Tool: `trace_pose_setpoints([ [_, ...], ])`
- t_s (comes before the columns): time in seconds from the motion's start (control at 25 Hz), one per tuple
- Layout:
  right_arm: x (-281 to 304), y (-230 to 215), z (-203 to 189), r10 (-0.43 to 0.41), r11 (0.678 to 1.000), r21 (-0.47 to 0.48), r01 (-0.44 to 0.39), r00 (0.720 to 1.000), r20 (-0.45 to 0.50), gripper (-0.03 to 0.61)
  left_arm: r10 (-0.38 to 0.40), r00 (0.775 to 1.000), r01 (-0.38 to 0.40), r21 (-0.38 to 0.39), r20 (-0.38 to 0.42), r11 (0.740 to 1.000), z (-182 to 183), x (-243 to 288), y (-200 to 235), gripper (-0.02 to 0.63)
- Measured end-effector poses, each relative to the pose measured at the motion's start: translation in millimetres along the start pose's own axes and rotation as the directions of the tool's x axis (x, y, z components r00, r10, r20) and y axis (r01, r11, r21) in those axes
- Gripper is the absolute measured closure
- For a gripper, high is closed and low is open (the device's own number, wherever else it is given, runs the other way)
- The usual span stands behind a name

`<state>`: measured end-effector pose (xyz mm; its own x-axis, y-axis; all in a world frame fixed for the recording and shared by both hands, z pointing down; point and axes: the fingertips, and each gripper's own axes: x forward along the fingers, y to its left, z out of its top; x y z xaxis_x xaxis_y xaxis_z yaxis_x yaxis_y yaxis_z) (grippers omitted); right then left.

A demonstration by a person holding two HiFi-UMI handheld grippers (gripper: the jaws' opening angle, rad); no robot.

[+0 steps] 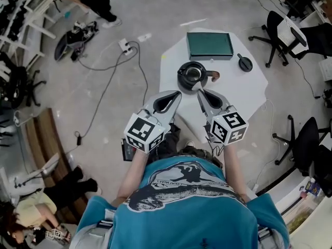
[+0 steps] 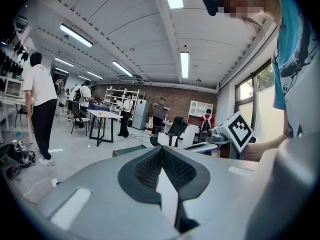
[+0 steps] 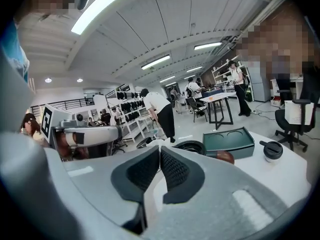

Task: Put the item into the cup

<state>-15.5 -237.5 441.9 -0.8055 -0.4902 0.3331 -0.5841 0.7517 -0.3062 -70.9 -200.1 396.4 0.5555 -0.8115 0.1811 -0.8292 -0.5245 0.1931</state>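
Cup (image 1: 191,75) untouched, just past left gripper (image 1: 174,96) and right gripper (image 1: 201,93); both shut tight, held nothing. Black item (image 1: 244,63) lay right of cup. Could tip cup if swung low.

Head view steeply down on white table (image 1: 249,92); 2 gripper views low, level; table also in right.

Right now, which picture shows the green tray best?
The head view: the green tray lies whole, seen from above. The right gripper view shows the tray side-on; the left gripper view only its edge.
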Motion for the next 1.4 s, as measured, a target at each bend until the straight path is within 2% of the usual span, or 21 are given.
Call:
trace_pose_setpoints([
  [0.2,16,-14,2,-0.042,0.999,-0.031,0.041,0.999,-0.035,0.571,-0.026,1.0,0.026,0.0,0.003,1.0,5,5,14,0.6],
  [0.52,43,-35,4,-0.108,0.984,-0.155,0.086,0.984,-0.141,0.571,-0.061,0.998,0.061,-0.007,0.004,0.998,6,12,27,0.6],
  [0.92,78,-52,-16,-0.19,0.948,-0.304,0.091,0.93,-0.315,0.571,-0.093,0.996,0.093,-0.016,-0.005,0.996,4,13,43,0.6],
  [1.24,85,-63,-32,-0.248,0.926,-0.363,0.103,0.891,-0.38,0.569,-0.113,0.994,0.113,-0.019,-0.009,0.993,4,14,48,0.6],
  [1.4,87,-65,-34,-0.267,0.918,-0.382,0.109,0.881,-0.389,0.569,-0.119,0.993,0.119,-0.019,-0.008,0.993,4,15,50,0.6],
])
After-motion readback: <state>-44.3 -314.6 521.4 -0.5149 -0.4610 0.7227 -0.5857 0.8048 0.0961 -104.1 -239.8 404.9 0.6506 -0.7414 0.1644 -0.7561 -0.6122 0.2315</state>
